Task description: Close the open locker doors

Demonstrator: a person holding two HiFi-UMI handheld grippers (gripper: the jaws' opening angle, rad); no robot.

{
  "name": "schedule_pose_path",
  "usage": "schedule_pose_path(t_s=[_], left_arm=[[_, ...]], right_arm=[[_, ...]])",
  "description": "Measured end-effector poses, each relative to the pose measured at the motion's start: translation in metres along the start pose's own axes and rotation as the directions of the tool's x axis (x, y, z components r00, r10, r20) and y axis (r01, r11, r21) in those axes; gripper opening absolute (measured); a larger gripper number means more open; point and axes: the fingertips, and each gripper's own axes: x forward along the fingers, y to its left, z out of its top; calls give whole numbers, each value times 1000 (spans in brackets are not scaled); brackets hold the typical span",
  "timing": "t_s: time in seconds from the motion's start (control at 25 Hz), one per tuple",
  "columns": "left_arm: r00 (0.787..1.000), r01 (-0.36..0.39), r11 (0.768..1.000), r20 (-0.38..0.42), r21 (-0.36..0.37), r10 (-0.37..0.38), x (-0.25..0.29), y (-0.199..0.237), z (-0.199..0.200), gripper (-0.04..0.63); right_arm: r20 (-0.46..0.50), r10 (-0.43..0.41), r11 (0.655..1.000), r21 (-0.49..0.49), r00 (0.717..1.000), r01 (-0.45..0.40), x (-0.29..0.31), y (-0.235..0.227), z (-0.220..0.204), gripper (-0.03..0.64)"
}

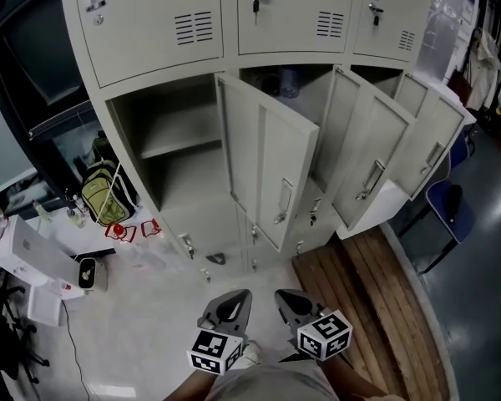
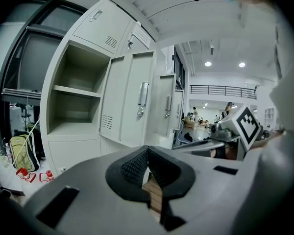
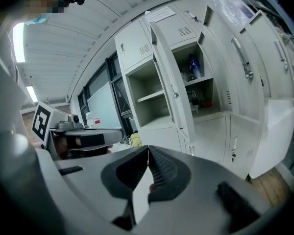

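Note:
A beige locker bank point(image 1: 159, 23) fills the head view, and three middle-row doors stand open: the left door point(image 1: 267, 170), the middle door point(image 1: 371, 161) and the right door point(image 1: 434, 144). The left compartment point(image 1: 179, 153) is bare, with one shelf. My left gripper point(image 1: 232, 303) and right gripper point(image 1: 290, 303) hang side by side low in front of the lockers, well short of the doors. Both are shut on nothing. In the left gripper view the jaws point(image 2: 147, 153) meet below the left door point(image 2: 132, 99). The right gripper point(image 3: 148, 152) looks up at that door point(image 3: 174, 82).
A wooden pallet point(image 1: 367, 282) lies on the floor at the right, before a blue chair point(image 1: 451, 207). A green backpack point(image 1: 104, 195), red items point(image 1: 134, 230) and white boxes point(image 1: 33, 261) sit at the left. A bottle point(image 3: 193, 67) stands in the middle compartment.

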Motion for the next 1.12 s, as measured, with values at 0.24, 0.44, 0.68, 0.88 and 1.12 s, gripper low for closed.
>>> schedule_pose_path(t_s=[0.24, 0.44, 0.68, 0.88, 1.12], left_arm=[[1000, -8, 1000, 14, -8, 8, 19, 23, 15, 14], [1000, -16, 1000, 3, -13, 16, 32, 27, 17, 14], [999, -44, 998, -3, -35, 44, 47, 25, 22, 14], [997, -71, 996, 13, -45, 71, 60, 29, 32, 14], [993, -116, 992, 3, -50, 116, 72, 39, 32, 14]], right_arm=[[35, -49, 997, -56, 998, 51, 4, -21, 28, 28], [34, -63, 996, -54, 997, 64, 4, -49, 38, 28], [30, -79, 996, -29, 996, 79, 6, -89, 55, 28], [12, -58, 997, -42, 998, 59, 20, -111, 64, 28], [4, -24, 999, -43, 1000, 24, 33, -127, 69, 28]])
